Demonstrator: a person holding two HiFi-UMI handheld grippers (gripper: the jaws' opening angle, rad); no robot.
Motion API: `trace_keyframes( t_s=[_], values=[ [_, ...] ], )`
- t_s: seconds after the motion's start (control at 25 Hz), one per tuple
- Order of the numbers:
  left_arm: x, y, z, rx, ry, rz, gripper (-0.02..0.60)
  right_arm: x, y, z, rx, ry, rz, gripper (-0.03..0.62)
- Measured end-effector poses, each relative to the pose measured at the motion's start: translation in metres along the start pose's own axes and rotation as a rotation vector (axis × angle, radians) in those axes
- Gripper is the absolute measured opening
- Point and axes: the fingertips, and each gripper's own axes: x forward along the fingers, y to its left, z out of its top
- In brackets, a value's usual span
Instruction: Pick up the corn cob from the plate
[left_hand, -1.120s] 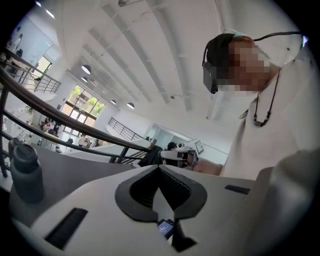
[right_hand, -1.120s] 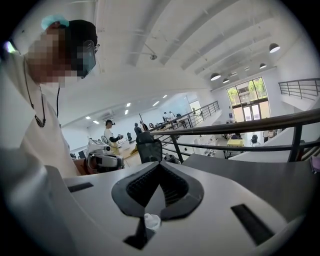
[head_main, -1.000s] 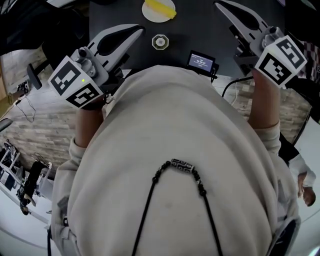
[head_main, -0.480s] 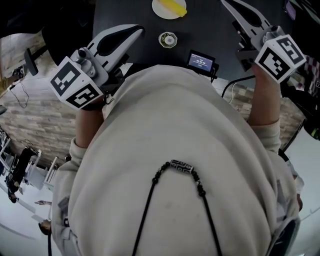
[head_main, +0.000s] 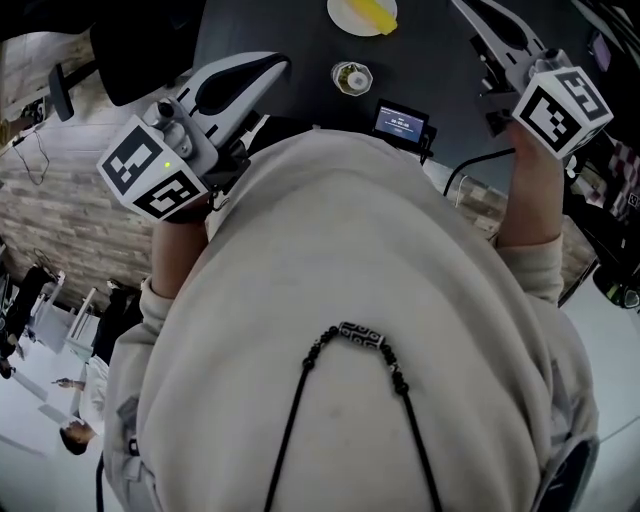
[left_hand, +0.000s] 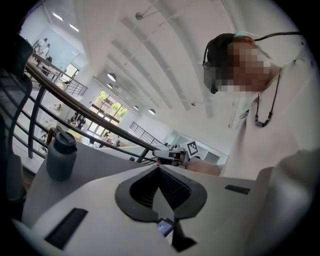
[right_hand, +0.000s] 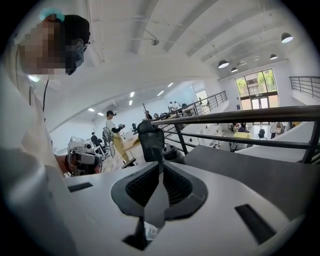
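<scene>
The pickup had not yet started. The corn cob (head_main: 378, 14) lay on the white plate (head_main: 345, 14) at the far side of the dark table (head_main: 420, 50), untouched. The left gripper (head_main: 275, 64) hung well short of the plate on its near left, jaws closed on nothing. The right gripper (head_main: 468, 10) was near the plate's right side, also closed and empty. A small round dish (head_main: 352, 77) sat just nearer than the plate. Opening one gripper, reaching in, gripping the cob and lifting it all remained.

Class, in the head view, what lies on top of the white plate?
A yellow corn cob lies on the plate. The picture's top edge cuts off its far side, so anything there cannot be seen.
</scene>
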Motion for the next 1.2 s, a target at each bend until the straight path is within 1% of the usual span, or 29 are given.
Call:
trace_keyframes(
  t_s=[0.16, 0.32, 0.72, 0.88, 1.04, 1.2],
  values=[
    [-0.004, 0.004, -0.009, -0.017, 0.000, 0.021, 0.000, 0.013, -0.007, -0.011, -0.003, 0.031, 0.005, 0.020],
    [0.001, -0.014, -0.007, -0.027, -0.010, 0.043, 0.000, 0.002, -0.011, -0.006, -0.001, 0.039, 0.023, 0.066],
    [0.007, -0.018, -0.025, -0.067, -0.029, 0.087, 0.000, 0.009, -0.027, -0.025, -0.011, 0.097, 0.046, 0.120],
    [0.002, -0.016, -0.029, -0.089, -0.034, 0.110, 0.000, 0.021, -0.031, -0.033, -0.010, 0.129, 0.056, 0.138],
    [-0.010, -0.015, -0.026, -0.101, -0.044, 0.134, 0.000, 0.035, -0.031, -0.033, -0.016, 0.163, 0.069, 0.157],
    [-0.017, -0.012, -0.031, -0.111, -0.051, 0.163, 0.000, 0.049, -0.037, -0.049, -0.009, 0.212, 0.065, 0.187]
  ],
)
